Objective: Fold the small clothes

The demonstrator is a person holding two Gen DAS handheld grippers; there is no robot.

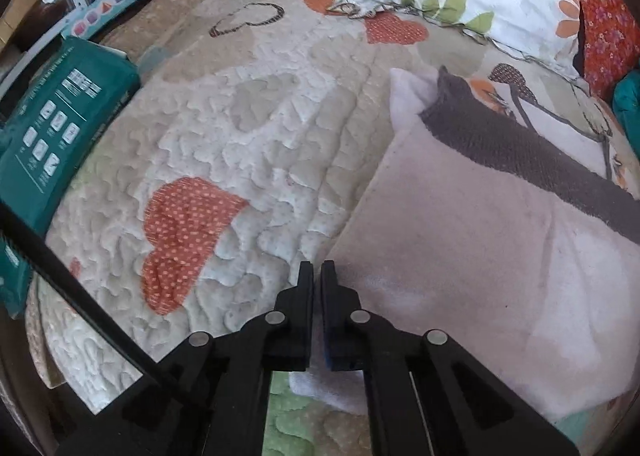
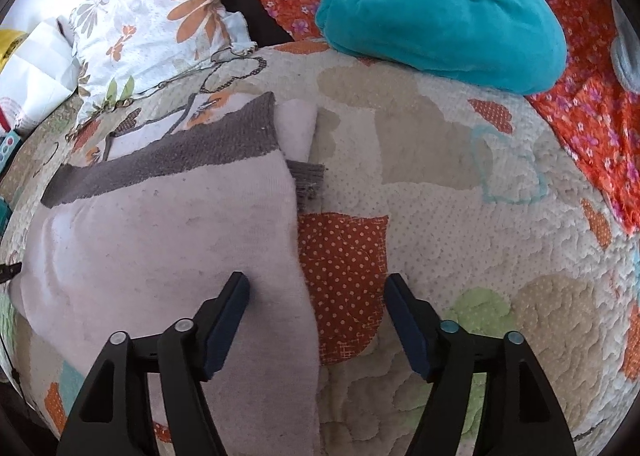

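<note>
- Currently both of my tongs point down at a quilted bedspread (image 1: 256, 159) patterned with orange dotted hearts, and the garment to fold lies flat on it
- That garment is a small pale pink garment (image 2: 160, 240) with a dark grey knitted band (image 2: 168, 159) across its far end; in the right wrist view it fills the left half of the frame, in the left wrist view the right half, so it lies between my two hands
- Its long axis runs from the lower edge of each frame up towards the grey band, roughly along the line my tongs point
- My left gripper (image 1: 317, 268) has its jaws pressed together at lower centre, right at the garment's near left edge; whether cloth is pinched between them I cannot tell
- My right gripper (image 2: 316, 288) stands wide, its jaws astride the garment's right-hand edge: the left finger (image 2: 232, 304) is over pink cloth, the other over an orange heart patch
- Judging by this, the right tongs need only sink and close to take that edge
- A teal plush bundle (image 2: 440, 15) and a floral pillow (image 2: 152, 15) sit well apart at the top
</note>
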